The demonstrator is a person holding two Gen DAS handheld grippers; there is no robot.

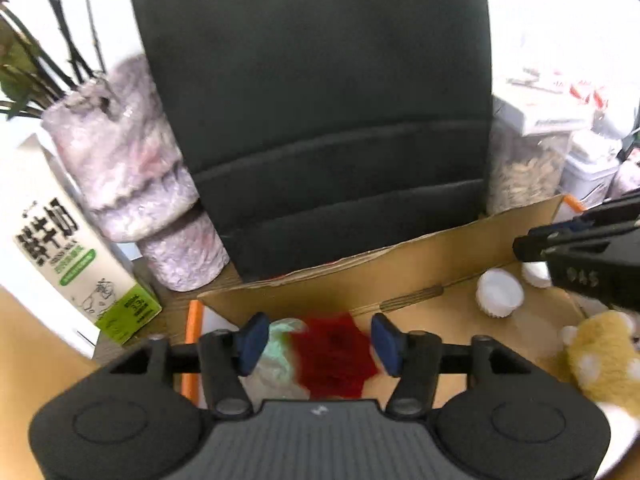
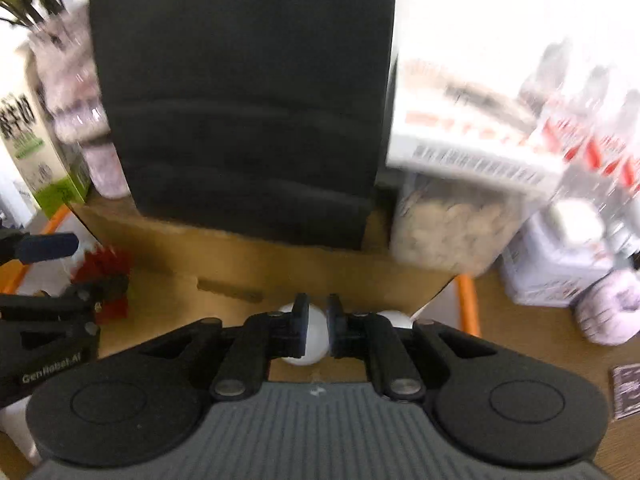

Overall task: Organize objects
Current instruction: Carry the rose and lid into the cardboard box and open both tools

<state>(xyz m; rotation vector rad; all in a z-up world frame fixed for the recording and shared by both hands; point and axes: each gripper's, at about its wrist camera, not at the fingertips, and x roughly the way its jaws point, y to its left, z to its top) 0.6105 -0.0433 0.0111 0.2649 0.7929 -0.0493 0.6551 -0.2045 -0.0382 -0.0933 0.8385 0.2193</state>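
An open cardboard box [image 1: 420, 276] lies in front of me. On its floor sit a red crinkled piece [image 1: 332, 356] and a pale green piece [image 1: 280, 344], right under my left gripper [image 1: 319, 340]. That gripper is open, its blue pads on either side of the two pieces and not pressing them. White paper cups [image 1: 500, 292] and a yellow plush toy [image 1: 600, 364] lie at the box's right end. My right gripper [image 2: 319, 330] hovers over a white cup [image 2: 316, 340], jaws shut with only a slit between them. In the left wrist view the right gripper [image 1: 520, 246] carries nothing at its tips.
A tall black panel [image 1: 320, 120] stands behind the box. Left of it are a purple wrapped vase [image 1: 120, 168] with branches and a milk carton [image 1: 72, 256]. To the right are a clear jar of nuts [image 2: 448, 228], white tubs [image 2: 552, 264] and bottles. An orange rim [image 1: 194, 344] edges the box.
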